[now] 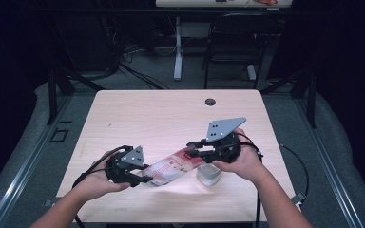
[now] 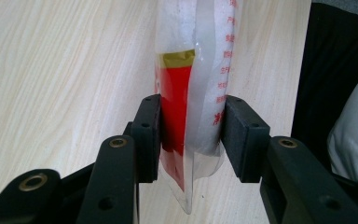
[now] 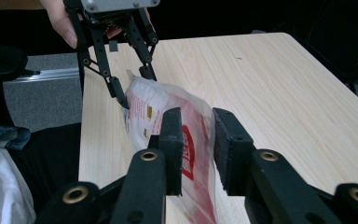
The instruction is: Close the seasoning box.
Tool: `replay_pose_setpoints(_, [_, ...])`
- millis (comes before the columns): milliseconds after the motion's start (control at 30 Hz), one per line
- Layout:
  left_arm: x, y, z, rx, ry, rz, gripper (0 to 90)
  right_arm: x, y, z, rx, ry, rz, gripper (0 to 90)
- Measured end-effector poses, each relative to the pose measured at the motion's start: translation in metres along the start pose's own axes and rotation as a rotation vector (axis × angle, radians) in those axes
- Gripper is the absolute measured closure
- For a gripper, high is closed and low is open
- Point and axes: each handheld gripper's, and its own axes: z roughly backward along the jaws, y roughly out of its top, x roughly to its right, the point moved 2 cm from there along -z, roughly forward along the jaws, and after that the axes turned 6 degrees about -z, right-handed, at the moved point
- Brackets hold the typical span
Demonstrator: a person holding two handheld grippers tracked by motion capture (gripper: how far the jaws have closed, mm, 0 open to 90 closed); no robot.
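Left tongs [image 2: 190, 135] clamp pouch [image 1: 171, 167], right tongs [image 3: 198, 149] loose around it, over pale wooden table [image 1: 161, 114].

Black grippers [image 1: 145, 179], grey triangular plates [image 1: 224, 128]

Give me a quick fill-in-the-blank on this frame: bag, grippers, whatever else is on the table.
1. The red-and-white bag is held at one end by the ____ gripper.
2. The small clear container sits on the table just below the ____ gripper.
3. The tabletop is made of light ____.
4. The printing on the bag is mostly ____.

Missing words: left; right; wood; red
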Motion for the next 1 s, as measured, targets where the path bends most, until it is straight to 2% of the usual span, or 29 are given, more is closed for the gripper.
replay_pose_setpoints(333, [-0.0009, 0.0022, 0.0016, -0.01, 0.002, -0.005, 60.5, -0.0013, 0.0039, -0.0063, -0.018, 0.005, 0.002, 77.0])
replay_pose_setpoints(433, [-0.0011, 0.003, 0.002, -0.016, 0.0, -0.007, 60.5, -0.0013, 0.0039, -0.0059, -0.022, 0.007, 0.006, 80.7])
replay_pose_setpoints(533, [-0.0018, 0.0043, 0.0036, -0.02, 0.0, -0.007, 60.6, -0.0015, 0.0032, -0.0046, -0.031, 0.007, 0.013, 88.4])
replay_pose_setpoints(1000, [-0.0028, 0.0094, 0.009, -0.029, 0.0, -0.011, 60.8, -0.0011, 0.0017, 0.0002, -0.037, -0.011, 0.025, 90.0])
